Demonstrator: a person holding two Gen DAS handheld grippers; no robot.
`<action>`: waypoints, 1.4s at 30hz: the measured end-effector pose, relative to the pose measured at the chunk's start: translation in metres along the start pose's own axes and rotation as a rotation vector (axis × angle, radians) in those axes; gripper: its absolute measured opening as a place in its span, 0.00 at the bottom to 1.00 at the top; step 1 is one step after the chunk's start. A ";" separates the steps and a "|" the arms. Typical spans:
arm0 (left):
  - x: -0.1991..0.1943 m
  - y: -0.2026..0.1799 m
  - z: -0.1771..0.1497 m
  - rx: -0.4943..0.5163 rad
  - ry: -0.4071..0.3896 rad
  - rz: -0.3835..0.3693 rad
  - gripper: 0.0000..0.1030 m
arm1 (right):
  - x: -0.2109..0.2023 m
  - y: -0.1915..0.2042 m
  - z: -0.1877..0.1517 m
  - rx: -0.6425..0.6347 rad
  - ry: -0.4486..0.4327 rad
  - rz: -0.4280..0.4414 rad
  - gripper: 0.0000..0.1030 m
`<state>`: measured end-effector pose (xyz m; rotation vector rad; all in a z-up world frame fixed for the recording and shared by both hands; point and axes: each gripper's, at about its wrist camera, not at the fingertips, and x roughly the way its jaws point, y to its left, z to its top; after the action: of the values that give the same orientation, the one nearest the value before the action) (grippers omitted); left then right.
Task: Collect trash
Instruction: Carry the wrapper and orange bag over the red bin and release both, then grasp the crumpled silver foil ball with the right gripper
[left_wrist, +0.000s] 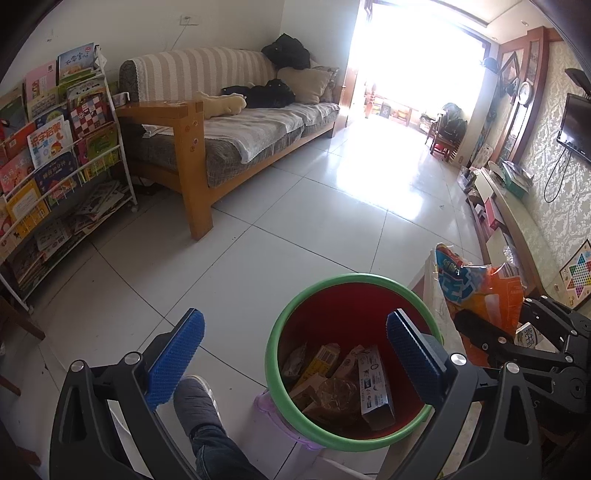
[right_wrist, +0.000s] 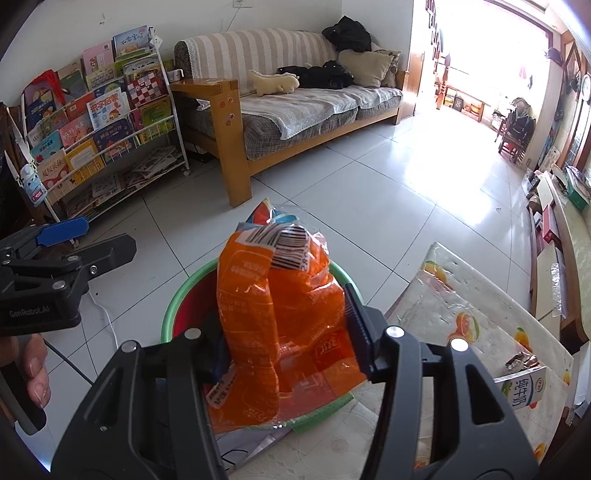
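Wrapper (orange) pinched by right tongs hides bin; left tongs spread.

Bin mouth open above; orange bag overhangs rim beside table

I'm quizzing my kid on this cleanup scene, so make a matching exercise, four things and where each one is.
1 orange snack bag
2 milk carton
3 toothpaste box
4 plush toy

A on the sofa
B inside the bin
C clamped in the right gripper
D on the fruit-print tablecloth

Pairs: 1-C, 2-D, 3-B, 4-A
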<state>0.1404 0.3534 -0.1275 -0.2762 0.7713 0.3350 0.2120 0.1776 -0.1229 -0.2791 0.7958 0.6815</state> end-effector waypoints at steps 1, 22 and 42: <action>-0.001 0.003 0.000 -0.004 -0.002 0.003 0.92 | 0.003 0.003 0.001 -0.003 0.004 0.004 0.50; -0.011 -0.010 -0.001 0.002 -0.008 -0.019 0.92 | -0.013 -0.008 0.003 0.002 -0.022 -0.056 0.93; -0.034 -0.170 -0.042 0.242 0.086 -0.260 0.93 | -0.128 -0.132 -0.132 0.222 0.022 -0.299 0.95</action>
<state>0.1573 0.1765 -0.1114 -0.1608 0.8410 -0.0168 0.1598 -0.0427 -0.1207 -0.1984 0.8227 0.3068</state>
